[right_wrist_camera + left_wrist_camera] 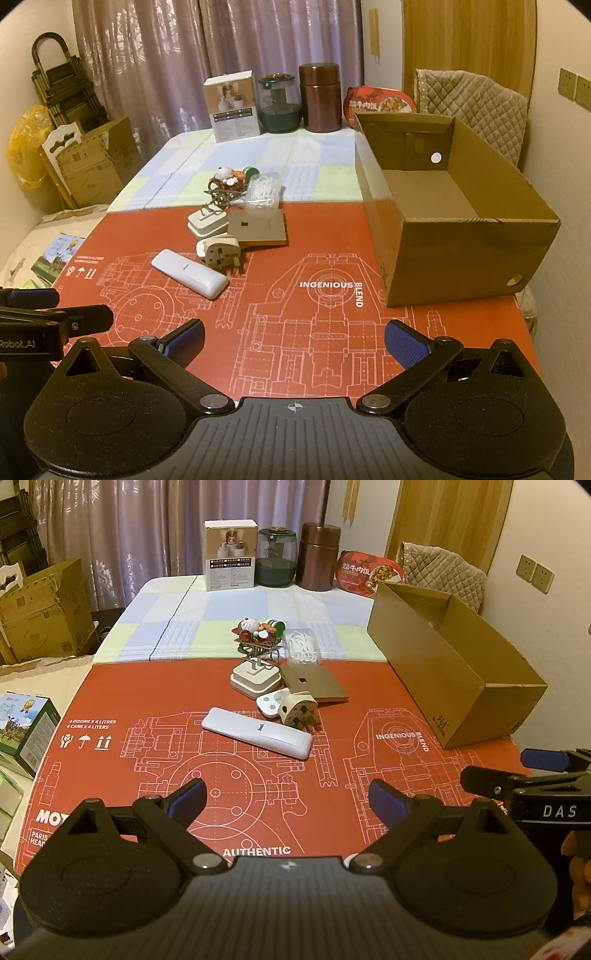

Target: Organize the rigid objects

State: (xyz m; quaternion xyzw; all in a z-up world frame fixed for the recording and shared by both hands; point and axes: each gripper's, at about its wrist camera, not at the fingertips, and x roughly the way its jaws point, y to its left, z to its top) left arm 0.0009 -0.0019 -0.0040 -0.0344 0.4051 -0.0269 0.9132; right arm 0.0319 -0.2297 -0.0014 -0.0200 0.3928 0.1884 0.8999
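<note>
A cluster of small objects lies mid-table on the red mat (147, 701): a white remote (256, 732), a beige three-pin plug (298, 712), a small white round device (269, 703), a white square adapter (255, 678), a gold flat plate (314, 683), a clear box of white bits (302, 646) and a wire ornament with figurines (260, 633). The remote (189, 273) and the plug (221, 254) also show in the right wrist view. An open, empty cardboard box (472, 251) stands at the right. My left gripper (287, 797) and right gripper (293, 338) are open and empty, near the front edge.
At the table's far end stand a white product box (231, 555), a dark glass jar (277, 557), a brown canister (319, 557) and a red food package (369, 572). A padded chair (476, 107) is behind the box. Cardboard boxes (40, 609) sit left of the table.
</note>
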